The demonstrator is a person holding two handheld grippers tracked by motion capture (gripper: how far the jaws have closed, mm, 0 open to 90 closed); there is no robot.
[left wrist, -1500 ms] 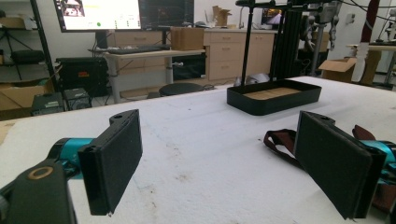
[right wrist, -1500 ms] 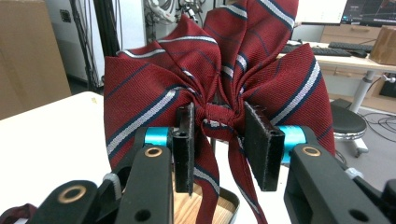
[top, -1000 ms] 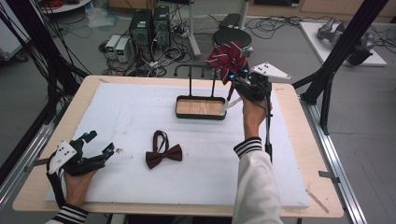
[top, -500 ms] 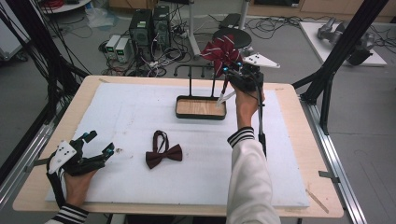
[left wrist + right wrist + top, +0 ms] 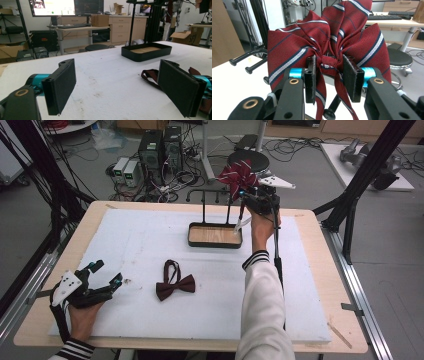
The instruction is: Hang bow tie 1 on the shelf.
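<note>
The right gripper (image 5: 248,195) carries a striped red bow tie (image 5: 236,175) at the far edge of the counter (image 5: 310,270), above the black rack (image 5: 212,195) that rises from a shallow tray (image 5: 215,242). In the right gripper view the fingers (image 5: 310,75) are clamped on the tie's knot (image 5: 327,63), the wings fanned out above them and the strap tails hanging below. The rack's rubber-tipped pegs (image 5: 249,69) lie just under and to the side of the tie.

The step in hand looks like hanging this tie on the rack. The tie is level with the top bar but not yet draped over a peg, as far as I can tell. The next move probably calls for lowering the strap loop over a peg and letting go only once the strap has caught; the loop itself is hard to make out, so alignment is the delicate part.

The left gripper (image 5: 95,285) rests at the near left of the counter, its fingers (image 5: 61,85) wide apart and holding nothing. A second, plain dark red bow tie (image 5: 175,285) lies flat on the counter just beside it, likely the next one to pick up.
</note>
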